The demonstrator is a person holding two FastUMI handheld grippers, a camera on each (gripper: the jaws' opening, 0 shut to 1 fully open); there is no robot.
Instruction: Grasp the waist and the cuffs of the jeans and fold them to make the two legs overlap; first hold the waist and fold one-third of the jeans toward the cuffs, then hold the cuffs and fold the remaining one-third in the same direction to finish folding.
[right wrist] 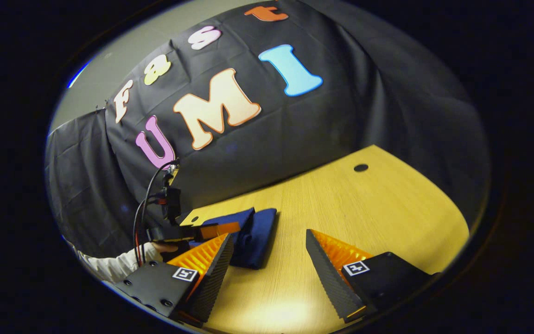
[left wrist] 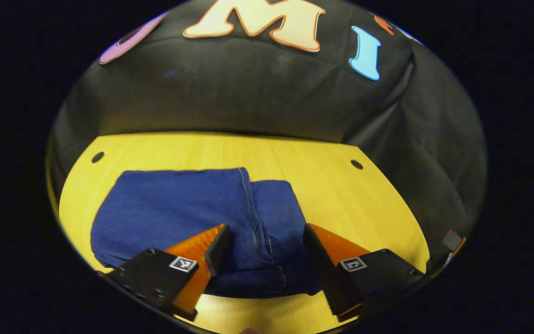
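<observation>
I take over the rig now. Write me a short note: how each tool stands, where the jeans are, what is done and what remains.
Left tool: open, empty, low over the near edge of the jeans.
Right tool: open, empty, over bare table, to the side of the jeans.
Jeans: a compact folded stack on the wooden table, layers overlapping.
Done: the folds look finished, as far as the views show.
Left: check that the edges line up, then take both tools away.
</observation>
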